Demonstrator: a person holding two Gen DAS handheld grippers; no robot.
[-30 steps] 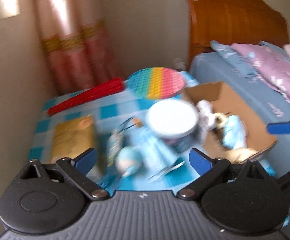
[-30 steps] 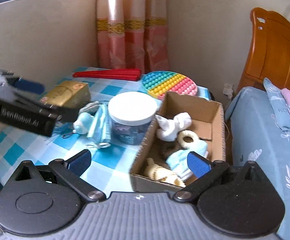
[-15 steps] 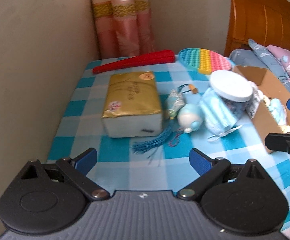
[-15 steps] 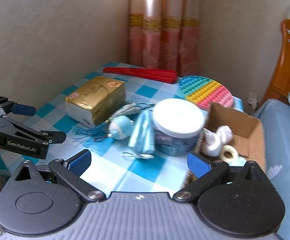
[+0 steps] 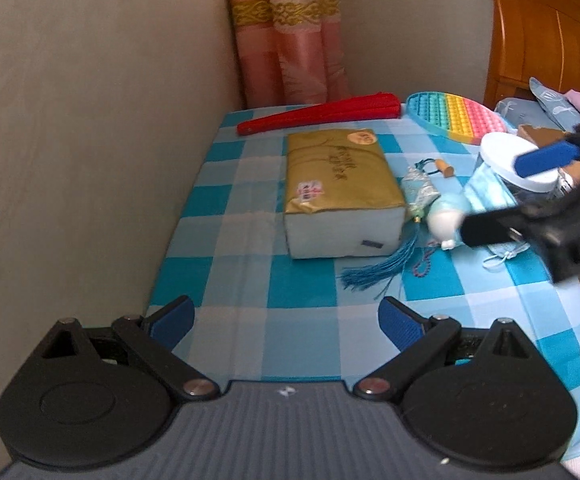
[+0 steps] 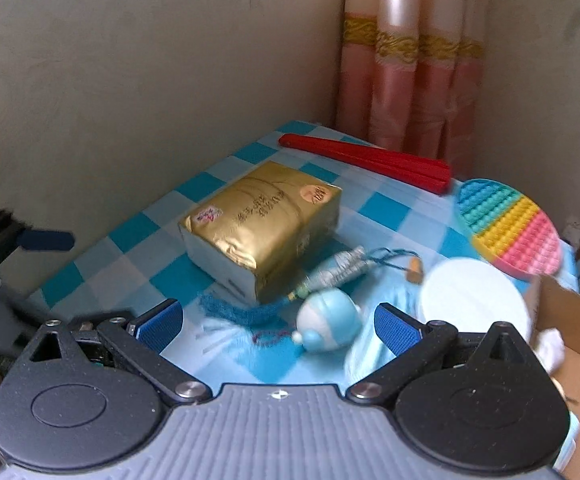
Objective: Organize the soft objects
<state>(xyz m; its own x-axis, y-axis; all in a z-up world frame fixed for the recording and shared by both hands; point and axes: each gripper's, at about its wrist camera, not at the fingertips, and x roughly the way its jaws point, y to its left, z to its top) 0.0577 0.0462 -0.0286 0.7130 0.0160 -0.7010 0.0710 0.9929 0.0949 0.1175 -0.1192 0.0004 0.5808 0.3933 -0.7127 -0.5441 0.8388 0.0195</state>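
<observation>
On the blue checked tablecloth lies a gold tissue pack (image 5: 340,184) (image 6: 265,228). Right of it lie a sachet with a blue tassel (image 5: 418,194) (image 6: 342,266), a blue-and-white plush toy (image 5: 446,216) (image 6: 328,324) and light blue face masks (image 5: 486,192) (image 6: 366,352). My right gripper (image 6: 277,324) (image 5: 518,194) is open, low over the cloth, with the plush toy just ahead between its fingers, untouched. My left gripper (image 5: 285,318) is open and holds nothing, near the table's front-left part. A cardboard box (image 6: 578,328) at the right holds a white plush (image 6: 550,346).
A jar with a white lid (image 6: 474,304) (image 5: 506,152) stands beside the box. A red folded fan (image 5: 322,118) (image 6: 370,158) and a rainbow bubble mat (image 5: 456,118) (image 6: 510,228) lie at the back. A wall bounds the left side, a bed the right.
My right gripper has swung left from over the box and dropped towards the plush toy. My left gripper has drawn back to the table's front-left. Both stayed open.
</observation>
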